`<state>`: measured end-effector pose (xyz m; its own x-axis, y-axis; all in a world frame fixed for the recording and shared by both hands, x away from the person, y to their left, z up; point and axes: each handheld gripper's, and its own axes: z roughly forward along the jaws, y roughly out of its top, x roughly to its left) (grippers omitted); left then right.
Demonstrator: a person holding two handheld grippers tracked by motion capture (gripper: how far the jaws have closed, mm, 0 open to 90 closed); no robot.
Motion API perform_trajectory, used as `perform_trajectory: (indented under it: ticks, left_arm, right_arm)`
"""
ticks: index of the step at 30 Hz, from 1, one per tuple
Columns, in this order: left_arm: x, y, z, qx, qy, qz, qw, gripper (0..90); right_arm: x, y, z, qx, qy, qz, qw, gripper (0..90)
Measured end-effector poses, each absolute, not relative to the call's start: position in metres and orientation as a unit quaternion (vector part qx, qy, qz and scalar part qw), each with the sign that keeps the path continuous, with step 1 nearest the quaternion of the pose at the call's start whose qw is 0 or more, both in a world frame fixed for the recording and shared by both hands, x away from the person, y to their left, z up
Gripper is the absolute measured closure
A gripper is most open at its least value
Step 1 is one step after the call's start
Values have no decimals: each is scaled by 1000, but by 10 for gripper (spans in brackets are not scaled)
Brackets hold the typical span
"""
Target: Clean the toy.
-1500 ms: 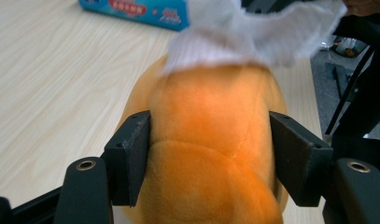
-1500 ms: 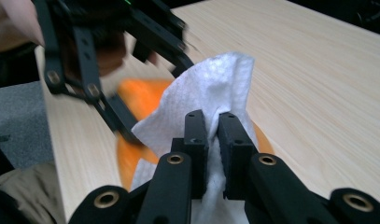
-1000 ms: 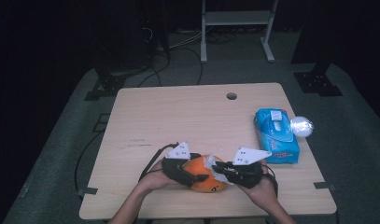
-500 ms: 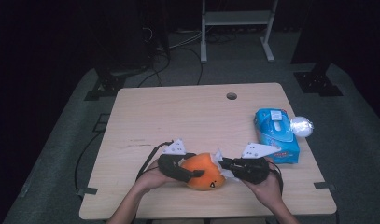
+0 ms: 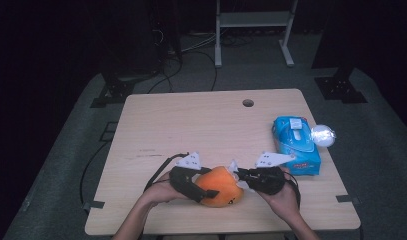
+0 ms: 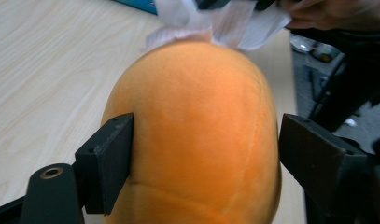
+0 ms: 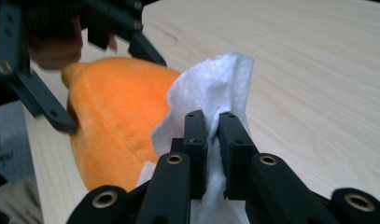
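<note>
Nearest the person's edge of the pale wooden table [image 5: 191, 125], the soft orange plush toy with a rounded, seamed body [image 5: 218, 186] lies between the two grippers. On its left, the left gripper [image 5: 201, 186] straddles the toy: in the left gripper view one black jaw sits against the orange fabric [image 6: 192, 135] on the left, while the other jaw stands a little clear of it on the right. Its jaws have just been opening, with the toy between them, so the hold looks loosened rather than pressing. The person's left hand [image 5: 158, 190] grips the tool from behind.

On the toy's right, the right gripper [image 5: 241, 177] is closed nearly tight on a crumpled white tissue wipe [image 7: 211, 88], which bunches up between the two jaws and fans out above them. The wipe touches the top end of the plush toy [image 7: 113, 116], as the left gripper view also shows, where the white paper [image 6: 215, 23] rests on the orange crown. The person's right hand [image 5: 283, 197] holds that gripper near the table's front edge.

Farther back on the right, a blue soft pack of wipes with a white flip lid [image 5: 296, 145] lies flat on the table, well apart from the toy. Just beside it, at the table's right edge, sits a small shiny silver ball-like object [image 5: 322, 135]. Near the far edge is a round cable hole [image 5: 248, 103].
</note>
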<state>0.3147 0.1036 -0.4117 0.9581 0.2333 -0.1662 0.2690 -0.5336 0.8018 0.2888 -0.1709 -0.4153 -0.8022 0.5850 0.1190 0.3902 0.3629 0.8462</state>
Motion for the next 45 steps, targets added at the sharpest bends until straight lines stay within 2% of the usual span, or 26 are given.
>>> perform_trajectory:
  ticks: [5, 9, 11, 12, 15, 17, 20, 22, 24, 28, 32, 35, 38, 40, 45]
  left_arm:
    - [317, 101, -411, 867, 156, -24, 472, 126]
    - [317, 91, -422, 871, 163, -17, 464, 110]
    - [315, 89, -424, 873, 154, -2, 462, 160]
    - [315, 89, -423, 872, 153, 6, 465, 232]
    - [313, 89, -419, 864, 147, 34, 481, 357]
    - [311, 87, -417, 853, 145, 55, 497, 375]
    - [309, 82, -415, 841, 132, 121, 511, 378]
    - [311, 78, -418, 836, 138, 132, 515, 367]
    - [313, 75, -423, 847, 149, 116, 497, 297]
    - [316, 82, -415, 841, 171, 56, 510, 141]
    - [320, 89, -406, 833, 190, 52, 517, 133]
    - [321, 88, -417, 852, 189, 35, 487, 147]
    - [321, 88, -423, 854, 190, 15, 484, 176]
    - [320, 87, -420, 858, 185, 16, 479, 175]
    - [324, 89, -416, 853, 187, -12, 488, 85]
  right_arm:
    - [283, -165, -417, 254, 841, 471, 80, 819]
    - [283, -165, -417, 251, 843, 468, 81, 815]
    - [287, -169, -418, 264, 839, 469, 79, 814]
    - [288, -171, -418, 273, 836, 471, 75, 815]
    - [291, -176, -419, 286, 828, 477, 74, 815]
    - [291, -179, -414, 293, 823, 478, 90, 817]
    - [292, -185, -408, 311, 803, 495, 117, 817]
    - [293, -187, -406, 319, 795, 500, 126, 816]
    - [296, -186, -411, 321, 800, 492, 123, 816]
    - [296, -182, -419, 303, 813, 488, 92, 814]
    - [291, -177, -422, 261, 832, 487, 46, 800]
    - [286, -173, -422, 259, 839, 474, 61, 803]
    - [286, -175, -416, 271, 827, 487, 81, 809]
    - [283, -174, -413, 268, 818, 504, 75, 806]
    - [282, -164, -421, 257, 828, 496, 56, 804]
